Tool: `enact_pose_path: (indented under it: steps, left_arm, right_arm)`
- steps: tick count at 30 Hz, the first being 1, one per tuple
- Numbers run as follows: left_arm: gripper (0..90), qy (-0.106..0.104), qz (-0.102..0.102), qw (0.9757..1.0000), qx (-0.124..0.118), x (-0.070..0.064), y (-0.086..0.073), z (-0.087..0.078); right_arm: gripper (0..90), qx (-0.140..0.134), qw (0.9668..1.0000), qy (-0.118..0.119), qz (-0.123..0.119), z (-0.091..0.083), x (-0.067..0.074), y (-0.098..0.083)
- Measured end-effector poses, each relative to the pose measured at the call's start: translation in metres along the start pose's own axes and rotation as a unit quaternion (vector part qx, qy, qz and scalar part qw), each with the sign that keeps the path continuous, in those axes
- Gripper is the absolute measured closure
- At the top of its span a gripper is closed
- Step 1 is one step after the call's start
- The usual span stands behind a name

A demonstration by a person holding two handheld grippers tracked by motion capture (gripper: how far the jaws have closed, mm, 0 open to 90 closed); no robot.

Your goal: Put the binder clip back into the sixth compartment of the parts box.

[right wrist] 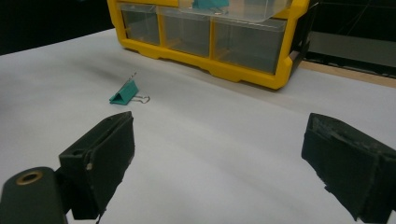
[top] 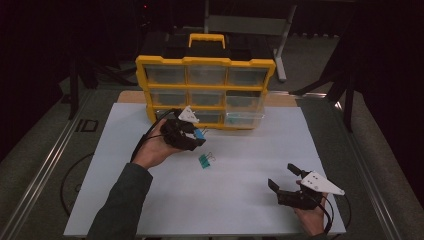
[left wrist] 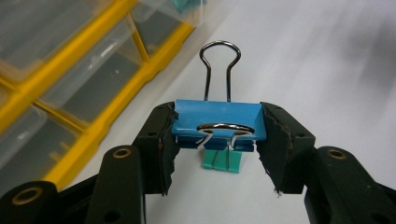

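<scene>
Left gripper: we see the left gripper (left wrist: pixel 217 140) clamped on a blue binder clip (left wrist: pixel 217 119), the pads pressing its two ends, one wire handle standing up and the other folded flat on its face.
Blue binder clip, place: in the high view the blue binder clip (top: pixel 199 134) is held above the white surface (top: pixel 240 165), just in front of the organiser's bottom row, at about 11 o'clock from the surface's middle.
Teal binder clip: we find a teal binder clip (top: pixel 204 160) lying on the surface at about 5 o'clock from the left gripper (top: pixel 196 139), near it but apart; in the left gripper view it shows below the blue one (left wrist: pixel 222 159).
Right gripper: the right gripper (top: pixel 284 176) has its jaws wide apart with nothing between them, low over the surface at about 4 o'clock from the middle.
Organiser: a yellow drawer organiser (top: pixel 205 91) with clear drawers stands at 12 o'clock; its bottom right drawer (top: pixel 244 118) is pulled out.
Right gripper view: we see the teal binder clip (right wrist: pixel 125 93) at 11 o'clock, well apart from the jaws.
</scene>
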State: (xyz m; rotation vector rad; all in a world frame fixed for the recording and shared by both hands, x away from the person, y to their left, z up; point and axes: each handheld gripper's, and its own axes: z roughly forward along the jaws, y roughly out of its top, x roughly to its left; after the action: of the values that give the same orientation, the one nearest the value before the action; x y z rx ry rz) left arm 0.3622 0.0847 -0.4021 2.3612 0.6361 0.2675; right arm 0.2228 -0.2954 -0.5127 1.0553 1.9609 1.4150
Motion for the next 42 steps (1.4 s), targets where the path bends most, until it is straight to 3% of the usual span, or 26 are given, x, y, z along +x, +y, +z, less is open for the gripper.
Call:
enact_pose_path:
  steps: [20, 34, 42]
  left_arm:
    - [49.5, 0.019, 0.021, 0.9995, -0.016, 0.013, 0.056, -0.026]
    - [49.6, 0.016, 0.025, 0.9994, -0.017, 0.020, 0.089, -0.017]
    - [49.5, 0.016, 0.012, 0.9995, -0.023, 0.025, 0.104, -0.011]
  right_arm:
    - [9.5, 0.000, 1.0000, -0.006, 0.001, 0.000, 0.000, 0.000]
    - [9.4, 0.002, 1.0000, -0.009, -0.001, 0.001, 0.003, 0.001]
    - [9.4, 0.000, 1.0000, -0.010, 0.001, 0.000, 0.002, 0.001]
